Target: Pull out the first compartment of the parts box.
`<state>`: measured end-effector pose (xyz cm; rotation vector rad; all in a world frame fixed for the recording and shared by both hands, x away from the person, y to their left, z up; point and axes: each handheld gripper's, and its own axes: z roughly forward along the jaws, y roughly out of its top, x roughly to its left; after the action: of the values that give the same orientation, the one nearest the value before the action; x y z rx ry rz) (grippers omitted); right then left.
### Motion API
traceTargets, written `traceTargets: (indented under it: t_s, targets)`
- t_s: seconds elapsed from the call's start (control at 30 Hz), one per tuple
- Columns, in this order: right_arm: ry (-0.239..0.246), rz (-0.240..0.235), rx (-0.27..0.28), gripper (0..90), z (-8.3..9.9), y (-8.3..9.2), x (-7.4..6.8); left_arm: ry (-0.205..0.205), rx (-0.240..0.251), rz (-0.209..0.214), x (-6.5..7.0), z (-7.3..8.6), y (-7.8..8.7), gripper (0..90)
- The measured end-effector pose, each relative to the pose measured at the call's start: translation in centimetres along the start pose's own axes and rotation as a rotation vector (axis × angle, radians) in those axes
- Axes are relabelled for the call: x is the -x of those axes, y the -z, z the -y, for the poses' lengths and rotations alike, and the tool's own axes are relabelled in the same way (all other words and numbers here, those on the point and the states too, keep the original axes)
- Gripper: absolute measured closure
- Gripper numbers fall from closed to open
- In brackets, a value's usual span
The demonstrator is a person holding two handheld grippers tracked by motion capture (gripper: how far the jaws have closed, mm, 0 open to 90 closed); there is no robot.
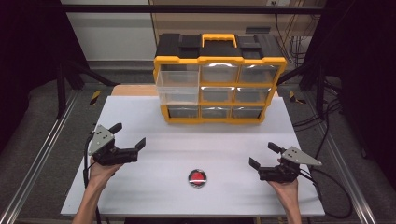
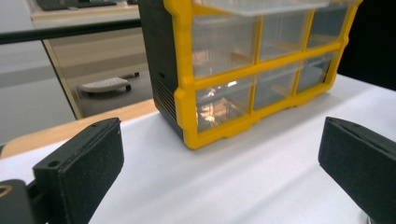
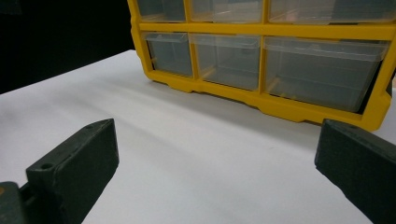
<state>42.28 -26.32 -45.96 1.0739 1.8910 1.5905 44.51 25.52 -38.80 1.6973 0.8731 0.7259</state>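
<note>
A yellow and black drawer cabinet (image 1: 218, 84) with clear drawers stands at the back of the white table (image 1: 154, 186). Its upper left drawer (image 1: 177, 88) is pulled out toward me. A small round red and black object (image 1: 197, 178) lies near the front edge, between my hands. My left gripper (image 1: 128, 135) rests open at the left of the table, nothing between its jaws. My right gripper (image 1: 264, 156) rests open at the right, also holding nothing. The cabinet (image 2: 252, 70) fills the far part of the left gripper view, and the cabinet (image 3: 261, 51) stands ahead in the right gripper view.
Metal frame rails (image 1: 42, 158) run along both sides of the table. Cables (image 1: 334, 186) trail off at the right. A wooden board (image 1: 133, 90) lies behind the table at the left of the cabinet.
</note>
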Motion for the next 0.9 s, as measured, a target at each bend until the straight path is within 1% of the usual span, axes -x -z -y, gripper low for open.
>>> traceTargets:
  t_s: [0.03, 0.07, 0.17, 0.27, 0.33, 0.37, 0.4, 0.47, 0.5, 0.57, 0.6, 0.63, 0.67, 0.7, 0.77, 0.83, 0.9]
  targets:
    - [-0.001, 0.000, 0.000, 0.5, 0.0, 0.0, 0.0, 0.001, -0.010, -0.001, 0.1, 0.2, -0.1, 0.1]
    - [-0.003, 0.001, 0.000, 0.5, 0.0, 0.0, 0.0, 0.003, -0.012, 0.005, 0.2, 0.4, -0.1, 0.2]
    - [0.000, 0.000, -0.002, 0.5, 0.0, 0.0, 0.0, -0.002, -0.020, 0.007, 0.5, 1.0, -0.1, 0.6]
    - [0.001, 0.000, -0.001, 0.5, 0.0, 0.0, 0.0, 0.001, -0.032, 0.036, 0.8, 1.6, -0.3, 0.7]
    - [-0.003, 0.001, -0.001, 0.5, 0.0, 0.0, 0.0, -0.015, -0.057, 0.049, 1.1, 1.9, -0.4, 0.7]
    - [-0.005, 0.000, 0.001, 0.5, 0.0, 0.0, 0.0, -0.009, -0.060, 0.061, 1.1, 2.0, -0.5, 0.7]
    - [-0.005, 0.000, 0.001, 0.6, 0.0, 0.0, 0.0, 0.005, -0.056, 0.081, 1.2, 2.1, -0.5, 0.7]
    - [-0.004, 0.000, -0.001, 0.5, 0.0, 0.0, 0.0, 0.021, -0.051, 0.099, 1.5, 2.4, -0.7, 0.7]
    - [-0.001, 0.000, -0.001, 0.5, 0.0, 0.0, 0.0, 0.031, -0.054, 0.109, 1.6, 2.6, -0.9, 0.7]
    - [-0.003, 0.000, -0.002, 0.6, 0.0, 0.0, 0.0, 0.036, -0.063, 0.121, 1.9, 2.8, -1.1, 0.7]
    - [0.000, 0.000, -0.001, 0.6, 0.0, 0.0, 0.0, 0.040, -0.079, 0.123, 2.1, 2.8, -1.3, 0.7]
    - [-0.005, -0.001, -0.001, 0.6, 0.0, 0.0, 0.0, 0.031, -0.101, 0.121, 2.2, 2.8, -1.5, 0.7]
    - [-0.005, 0.000, -0.001, 0.5, 0.0, 0.0, 0.0, 0.016, -0.115, 0.112, 2.5, 2.9, -1.7, 0.7]
    - [-0.005, 0.001, -0.001, 0.5, 0.0, 0.0, 0.0, 0.001, -0.131, 0.113, 2.7, 2.9, -1.8, 0.6]
    - [-0.004, 0.002, 0.000, 0.5, 0.0, 0.1, 0.0, -0.006, -0.163, 0.124, 3.1, 3.0, -2.2, 0.7]
    - [-0.004, 0.002, 0.000, 0.5, 0.0, 0.0, 0.0, -0.012, -0.178, 0.133, 3.5, 3.1, -2.5, 0.6]
    - [0.001, 0.002, -0.004, 0.5, 0.0, 0.0, 0.0, -0.013, -0.181, 0.147, 3.9, 3.1, -2.7, 0.6]
